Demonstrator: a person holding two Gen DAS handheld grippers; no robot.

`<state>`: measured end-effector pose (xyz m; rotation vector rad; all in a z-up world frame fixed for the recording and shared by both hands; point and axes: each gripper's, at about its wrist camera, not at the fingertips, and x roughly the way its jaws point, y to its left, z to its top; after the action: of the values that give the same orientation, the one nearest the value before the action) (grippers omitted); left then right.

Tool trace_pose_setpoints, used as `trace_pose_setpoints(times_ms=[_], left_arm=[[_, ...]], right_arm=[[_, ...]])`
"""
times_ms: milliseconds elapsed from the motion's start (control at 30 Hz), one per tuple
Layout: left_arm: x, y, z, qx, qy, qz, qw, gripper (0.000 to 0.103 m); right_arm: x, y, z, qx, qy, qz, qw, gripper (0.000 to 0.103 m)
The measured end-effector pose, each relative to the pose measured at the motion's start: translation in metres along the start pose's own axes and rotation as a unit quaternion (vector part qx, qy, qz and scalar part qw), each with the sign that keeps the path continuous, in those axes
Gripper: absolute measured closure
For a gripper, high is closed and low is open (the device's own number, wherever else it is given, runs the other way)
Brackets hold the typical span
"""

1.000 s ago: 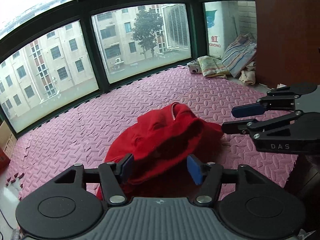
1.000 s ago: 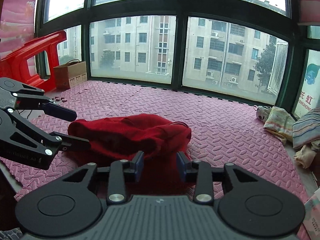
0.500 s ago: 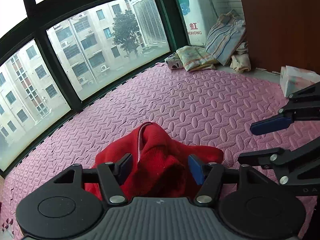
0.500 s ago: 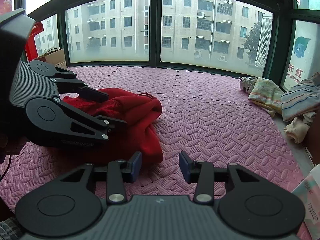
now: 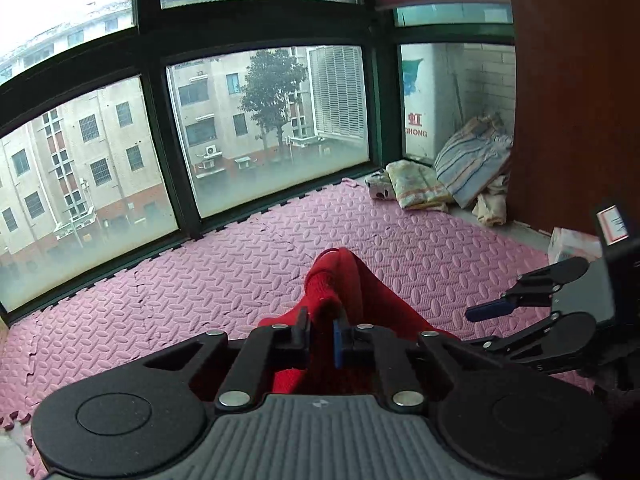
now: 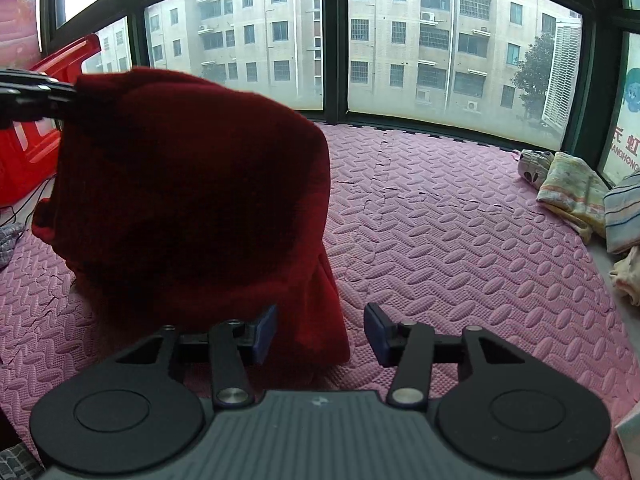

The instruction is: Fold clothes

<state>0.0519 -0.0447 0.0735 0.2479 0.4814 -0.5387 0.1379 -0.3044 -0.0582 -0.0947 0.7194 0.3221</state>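
Observation:
A red garment (image 5: 352, 292) hangs bunched from my left gripper (image 5: 320, 330), whose pads are shut on a fold of it above the pink foam mat (image 5: 240, 264). In the right wrist view the garment (image 6: 192, 200) is a dark red mass held up at its top left corner by the left gripper (image 6: 60, 96). Its lower edge trails on the mat. My right gripper (image 6: 320, 320) is low beside it with its jaws opening. A corner of the hem shows between its fingers, with neither pad pressing on it. The right gripper (image 5: 476, 330) also shows at the right of the left wrist view.
Folded cloths (image 6: 576, 192) and a striped bundle (image 5: 468, 160) lie by the window at the far right. A red plastic piece (image 6: 36, 120) stands at the left, a brown panel (image 5: 572, 100) at the right, and a tissue pack (image 5: 572, 244) near it.
My left gripper has shut on the red garment and lifted it off the mat. The right gripper's jaws have widened and it has dropped lower beside the cloth.

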Motion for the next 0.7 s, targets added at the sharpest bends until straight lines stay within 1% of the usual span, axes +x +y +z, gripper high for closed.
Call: trace_pose_setpoints(times_ms=[67,167,200,233,267,300,333,367,500,567,600,633,667,700], left_arm=[[-0.017,0.008,-0.002,0.000,-0.011,-0.013,0.9999,0.092],[-0.038,0.019,-0.009,-0.010,-0.021,-0.041,0.9989,0.092],[-0.046,0.022,-0.011,-0.015,-0.025,-0.053,0.9982,0.093],[-0.052,0.025,-0.014,-0.023,-0.030,-0.066,0.9971,0.097],[-0.059,0.027,-0.017,-0.030,-0.034,-0.079,0.9958,0.097],[-0.066,0.029,-0.021,-0.036,-0.039,-0.093,0.9943,0.097],[-0.072,0.029,-0.024,-0.038,-0.043,-0.103,0.9930,0.097],[-0.075,0.028,-0.027,-0.035,-0.046,-0.110,0.9922,0.097],[-0.070,0.017,-0.035,-0.026,-0.030,-0.088,0.9953,0.096],[-0.059,0.009,-0.036,-0.022,-0.029,-0.089,0.9954,0.093],[-0.053,0.005,-0.035,-0.020,-0.029,-0.090,0.9954,0.088],[-0.044,-0.001,-0.035,-0.014,-0.027,-0.090,0.9955,0.073],[-0.034,-0.010,-0.034,-0.002,-0.024,-0.088,0.9958,0.065],[-0.023,-0.019,-0.034,0.015,-0.023,-0.081,0.9963,0.054]], right_arm=[[0.012,0.001,0.002,-0.003,0.008,0.007,1.000,0.055],[0.026,0.000,0.006,-0.006,0.022,0.008,1.000,0.059],[0.031,0.000,0.009,-0.008,0.025,0.011,1.000,0.066],[0.036,-0.001,0.012,-0.009,0.028,0.014,0.999,0.070],[0.040,-0.001,0.016,-0.008,0.029,0.015,0.999,0.075],[0.043,-0.002,0.020,-0.008,0.030,0.016,0.999,0.082],[0.047,-0.002,0.024,-0.007,0.031,0.017,0.999,0.086],[0.051,-0.002,0.028,-0.008,0.032,0.016,0.999,0.087],[0.064,0.000,0.040,-0.014,0.042,0.010,0.999,0.088],[0.068,-0.001,0.041,-0.012,0.044,0.009,0.999,0.087],[0.070,-0.003,0.041,-0.007,0.046,0.009,0.999,0.081],[0.071,-0.005,0.041,-0.003,0.048,0.010,0.999,0.079],[0.072,-0.007,0.041,0.001,0.050,0.014,0.999,0.079],[0.072,-0.009,0.040,0.005,0.051,0.018,0.999,0.079]])
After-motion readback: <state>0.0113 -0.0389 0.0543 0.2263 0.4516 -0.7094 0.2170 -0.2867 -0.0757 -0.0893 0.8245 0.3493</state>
